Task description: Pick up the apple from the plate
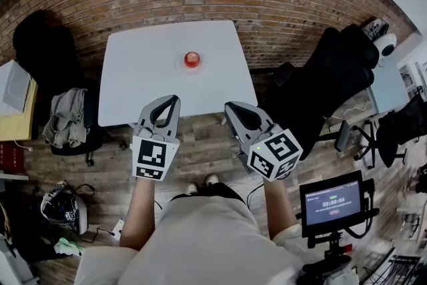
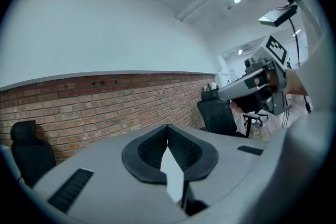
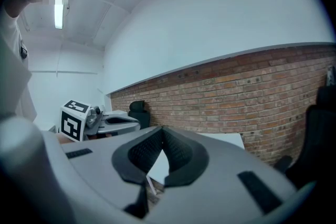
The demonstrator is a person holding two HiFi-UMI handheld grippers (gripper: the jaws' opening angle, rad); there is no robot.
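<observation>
Both grippers closed tight, holding nothing
Left gripper (image 1: 175, 99) and right gripper (image 1: 229, 105) hang near the white table (image 1: 147, 77); the apple (image 1: 192, 59) sits mid-table, well ahead, with black chairs (image 1: 337, 70) either side.

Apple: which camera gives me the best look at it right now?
The head view. It shows the apple whole, small and red, near the middle of the white table. Neither gripper view shows it: each catches only a slice of that table past its own closed jaws.
</observation>
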